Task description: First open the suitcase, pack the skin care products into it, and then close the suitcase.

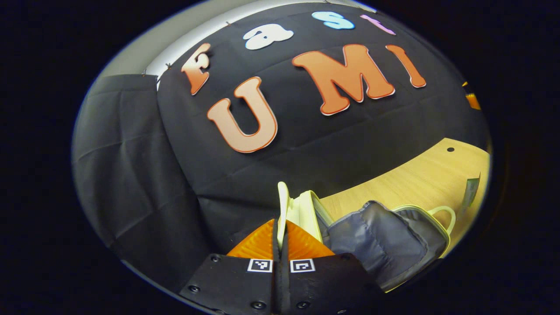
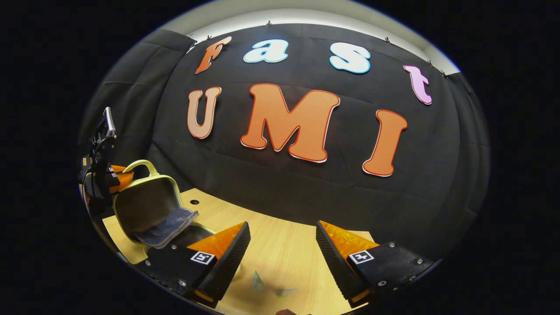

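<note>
The small pale-yellow suitcase [image 2: 131,227] stands open at the left of the wooden table [image 2: 280,245]. Its lid [image 2: 144,203] is tilted up, the handle [image 2: 140,165] on top and a grey lining flap [image 2: 168,227] hanging out. My left gripper [image 1: 281,223] is shut on the lid's cream rim [image 1: 283,201]; in the right gripper view this left gripper [image 2: 111,179] sits at the lid's upper left edge. My right gripper [image 2: 282,249] hovers open over the table, right of the suitcase. Two small pale-green skin care packets [image 2: 258,282] lie just below its fingers.
The black cloth wall closes off the table's far side. In the left gripper view the grey lining [image 1: 376,240] and the handle [image 1: 442,215] lie to the right, with a small packet [image 1: 470,192] upright on the table beyond. The tabletop has a dark hole [image 2: 194,202].
</note>
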The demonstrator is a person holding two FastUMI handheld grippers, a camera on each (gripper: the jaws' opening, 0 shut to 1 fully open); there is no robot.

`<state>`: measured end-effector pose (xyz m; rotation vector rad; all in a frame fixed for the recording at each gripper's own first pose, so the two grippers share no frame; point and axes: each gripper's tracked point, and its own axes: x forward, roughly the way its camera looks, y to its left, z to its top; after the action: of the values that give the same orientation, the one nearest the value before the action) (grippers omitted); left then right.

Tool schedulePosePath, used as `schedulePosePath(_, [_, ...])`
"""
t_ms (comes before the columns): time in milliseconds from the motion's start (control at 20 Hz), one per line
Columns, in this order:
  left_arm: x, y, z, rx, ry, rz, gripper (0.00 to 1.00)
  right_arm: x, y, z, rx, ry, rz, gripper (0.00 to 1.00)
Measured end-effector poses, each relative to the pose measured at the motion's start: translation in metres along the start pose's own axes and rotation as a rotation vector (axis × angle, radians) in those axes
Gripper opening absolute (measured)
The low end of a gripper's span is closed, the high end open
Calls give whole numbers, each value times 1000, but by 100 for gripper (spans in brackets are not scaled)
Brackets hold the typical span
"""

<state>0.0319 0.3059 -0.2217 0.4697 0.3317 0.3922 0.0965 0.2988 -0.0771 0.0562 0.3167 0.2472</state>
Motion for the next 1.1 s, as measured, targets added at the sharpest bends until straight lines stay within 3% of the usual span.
schedulePosePath(250, [13, 8, -11, -34, 84, 11, 0, 4, 27, -6, 26, 40, -12, 95])
schedulePosePath(650, [35, 2, -38, -105, 339, 40, 1, 7, 47, -14, 64, 116, -32, 95])
schedulePosePath(700, [36, 4, -37, -94, 357, 75, 5, 6, 45, -15, 67, 122, -37, 95])
schedulePosePath(750, [35, 0, -34, -88, 379, 90, 15, 6, 44, -17, 71, 130, -40, 95])
schedulePosePath(800, [32, -3, -18, -76, 369, 117, 15, 5, 42, -19, 75, 137, -42, 95])
schedulePosePath(900, [32, -15, 14, -101, 332, 104, 14, 4, 37, -21, 75, 144, -53, 95])
schedulePosePath(950, [22, -26, 30, -113, 320, 91, 24, 3, 34, -22, 76, 143, -58, 95])
schedulePosePath(1000, [14, -43, 54, -128, 297, 68, 24, 2, 32, -22, 77, 138, -58, 95])
schedulePosePath(1050, [3, -60, 75, -140, 270, 49, 41, 1, 29, -22, 76, 133, -57, 96])
schedulePosePath(1100, [-3, -74, 95, -154, 241, 28, 43, -2, 26, -23, 73, 126, -56, 96])
